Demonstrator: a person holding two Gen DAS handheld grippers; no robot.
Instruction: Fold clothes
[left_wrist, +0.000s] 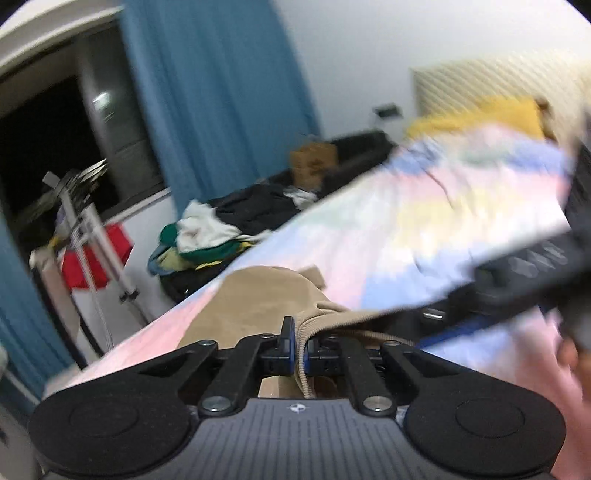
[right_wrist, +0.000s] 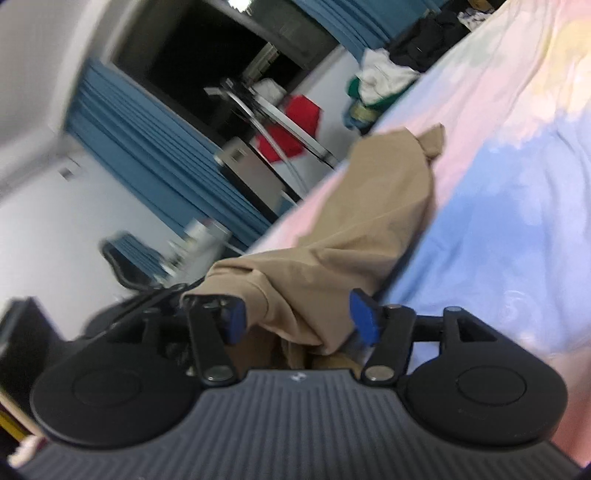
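A tan garment (left_wrist: 255, 306) lies on a bed with a pastel sheet (left_wrist: 424, 221). My left gripper (left_wrist: 300, 345) is shut on the garment's ribbed edge, which runs between the blue pads. In the right wrist view the same tan garment (right_wrist: 354, 229) stretches away along the bed edge. My right gripper (right_wrist: 299, 317) is open, its blue pads (right_wrist: 364, 317) standing on either side of a bunched end of the garment, and do not pinch it. The right gripper's black body also shows at the right edge of the left wrist view (left_wrist: 535, 266).
A heap of mixed clothes (left_wrist: 210, 229) lies beyond the bed's far side, in front of a dark sofa (left_wrist: 354, 155). A drying rack with a red cloth (left_wrist: 96, 258) stands by blue curtains (left_wrist: 221, 96). A yellow pillow (left_wrist: 480, 118) sits at the headboard.
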